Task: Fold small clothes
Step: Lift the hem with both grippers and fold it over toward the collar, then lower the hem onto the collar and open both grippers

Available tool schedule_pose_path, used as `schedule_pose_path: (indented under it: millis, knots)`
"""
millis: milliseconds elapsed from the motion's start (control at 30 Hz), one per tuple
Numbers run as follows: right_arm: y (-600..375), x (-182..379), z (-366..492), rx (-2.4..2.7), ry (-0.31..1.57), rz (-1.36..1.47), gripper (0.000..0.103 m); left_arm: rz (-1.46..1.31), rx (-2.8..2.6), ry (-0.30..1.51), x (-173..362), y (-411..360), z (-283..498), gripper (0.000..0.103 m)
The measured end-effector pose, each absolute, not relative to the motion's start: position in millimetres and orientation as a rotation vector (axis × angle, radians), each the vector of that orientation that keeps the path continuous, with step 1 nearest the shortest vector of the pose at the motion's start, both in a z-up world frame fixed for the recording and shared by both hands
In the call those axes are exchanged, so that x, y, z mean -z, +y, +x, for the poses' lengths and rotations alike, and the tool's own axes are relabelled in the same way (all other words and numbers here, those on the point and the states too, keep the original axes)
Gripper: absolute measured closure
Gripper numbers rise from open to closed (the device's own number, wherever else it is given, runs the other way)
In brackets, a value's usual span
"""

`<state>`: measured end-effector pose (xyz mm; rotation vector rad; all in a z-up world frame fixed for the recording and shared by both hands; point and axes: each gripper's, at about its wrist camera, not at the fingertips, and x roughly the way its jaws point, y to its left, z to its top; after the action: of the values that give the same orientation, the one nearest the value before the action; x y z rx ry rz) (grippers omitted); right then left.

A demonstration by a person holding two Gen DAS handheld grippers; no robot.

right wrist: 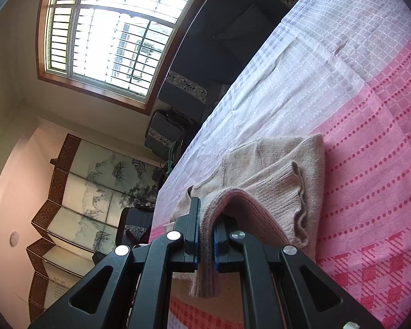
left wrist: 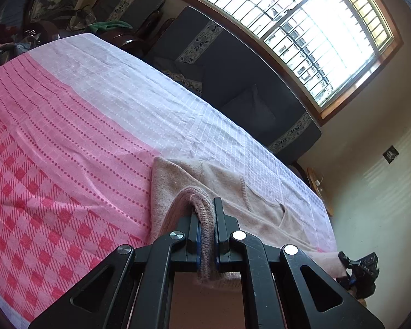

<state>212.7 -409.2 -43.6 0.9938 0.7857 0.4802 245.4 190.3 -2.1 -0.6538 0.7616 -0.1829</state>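
A pink and white checked cloth (left wrist: 68,142) covers a broad flat surface, with a barred window (left wrist: 301,19) and a dark cushioned sofa (left wrist: 233,82) behind it. A small beige-pink knitted sweater (left wrist: 227,189) lies on the cloth, its near edge lifted. The left gripper (left wrist: 206,219) has its jaws clamped on a ribbed edge of the sweater. The right gripper (right wrist: 205,216) likewise pinches a ribbed hem, a sleeve cuff (right wrist: 293,192) draped beside it.

Around us, away from the work

At our twelve o'clock a barred window (left wrist: 287,27); below it a dark sofa (left wrist: 233,82); at nine o'clock a painted folding screen (right wrist: 96,192)
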Motion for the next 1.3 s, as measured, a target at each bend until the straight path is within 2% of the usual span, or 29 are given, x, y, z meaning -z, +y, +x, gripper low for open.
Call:
schedule_pose_path:
  millis: [900,1300]
  knots:
    - [-413.6,78.2,248.9,-0.415,0.832,1.040,0.095,-0.612,0.148,0.813,20.1,180.6,295.7,0.096]
    - [-421.7,90.9,263.5,-0.416,0.809,1.160,0.089,-0.647,0.164,0.843,21.1,179.0,310.1,0.089]
